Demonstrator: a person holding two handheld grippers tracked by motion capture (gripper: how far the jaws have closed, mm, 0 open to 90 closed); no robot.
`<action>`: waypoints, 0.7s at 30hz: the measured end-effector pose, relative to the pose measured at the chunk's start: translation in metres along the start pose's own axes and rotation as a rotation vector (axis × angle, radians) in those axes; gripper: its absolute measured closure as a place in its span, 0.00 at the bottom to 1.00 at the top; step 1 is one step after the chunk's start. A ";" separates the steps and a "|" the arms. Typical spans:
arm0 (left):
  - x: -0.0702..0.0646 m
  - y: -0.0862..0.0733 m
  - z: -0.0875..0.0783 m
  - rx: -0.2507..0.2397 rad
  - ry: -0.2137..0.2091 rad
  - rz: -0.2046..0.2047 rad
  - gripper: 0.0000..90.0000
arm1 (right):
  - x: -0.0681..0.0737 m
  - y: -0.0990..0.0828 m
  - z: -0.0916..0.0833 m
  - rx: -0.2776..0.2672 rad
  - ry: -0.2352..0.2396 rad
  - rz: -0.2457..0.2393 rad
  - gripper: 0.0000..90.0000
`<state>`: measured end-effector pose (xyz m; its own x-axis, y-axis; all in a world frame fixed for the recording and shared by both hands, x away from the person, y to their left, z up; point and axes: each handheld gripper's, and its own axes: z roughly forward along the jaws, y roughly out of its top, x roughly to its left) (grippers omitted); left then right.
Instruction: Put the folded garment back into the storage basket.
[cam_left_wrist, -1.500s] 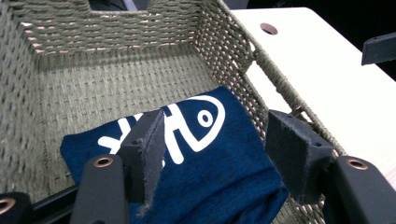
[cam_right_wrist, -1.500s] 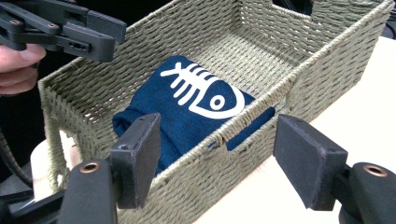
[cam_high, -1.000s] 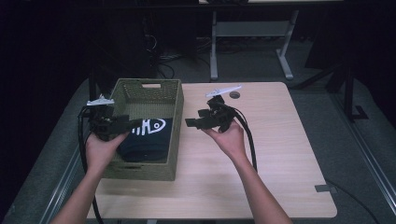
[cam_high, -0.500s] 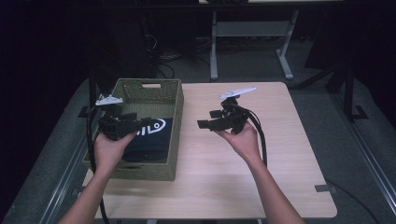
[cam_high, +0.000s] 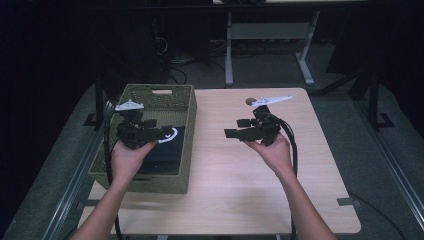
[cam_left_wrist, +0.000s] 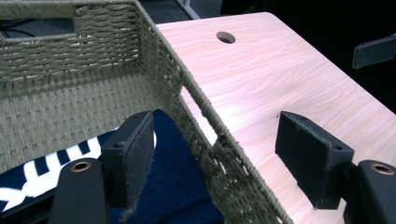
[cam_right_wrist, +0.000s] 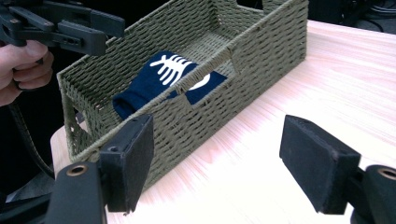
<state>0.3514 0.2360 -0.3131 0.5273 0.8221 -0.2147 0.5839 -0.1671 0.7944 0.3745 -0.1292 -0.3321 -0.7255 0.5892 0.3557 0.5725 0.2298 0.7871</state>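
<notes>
At the left edge of the tabletop (cam_high: 300, 200) stands an olive-green woven rectangular basket (cam_high: 185, 130), its long side running from the near edge toward the far edge. Inside it, on the bottom toward the near end, lies a folded navy-blue cloth with a white printed pattern (cam_right_wrist: 173, 74), slack and untouched. The left tool (cam_high: 162, 134) hangs above the basket, its jaws wide with nothing between them; in the left gripper view one pad (cam_left_wrist: 135, 158) sits over the cloth and the other over the bare wood, so the tool straddles the basket's right wall. The right tool (cam_high: 235, 133) hovers above the middle of the tabletop, well apart from the basket, pointed toward it, jaws likewise wide and empty. Both sets of jaws have just been opening.

The step in hand looks like the approach to the cloth. The next move probably calls for the left tool to shift left, clear of the wall, then drop and close on a fold.
</notes>
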 end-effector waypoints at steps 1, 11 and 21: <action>0.000 0.000 0.000 0.000 0.000 0.000 0.30 | 0.000 0.000 0.000 0.000 0.000 0.000 0.29; -0.015 0.004 0.009 -0.008 -0.024 0.019 0.29 | -0.009 -0.009 -0.021 -0.012 -0.026 0.015 0.28; -0.029 0.007 0.015 -0.015 -0.048 0.040 0.29 | -0.023 -0.025 -0.035 -0.011 -0.047 0.045 0.27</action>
<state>0.3501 0.2029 -0.3097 0.5793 0.7878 -0.2091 0.5523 -0.1907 0.8116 0.3637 -0.1752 -0.3424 -0.6804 0.6343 0.3670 0.5996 0.1939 0.7764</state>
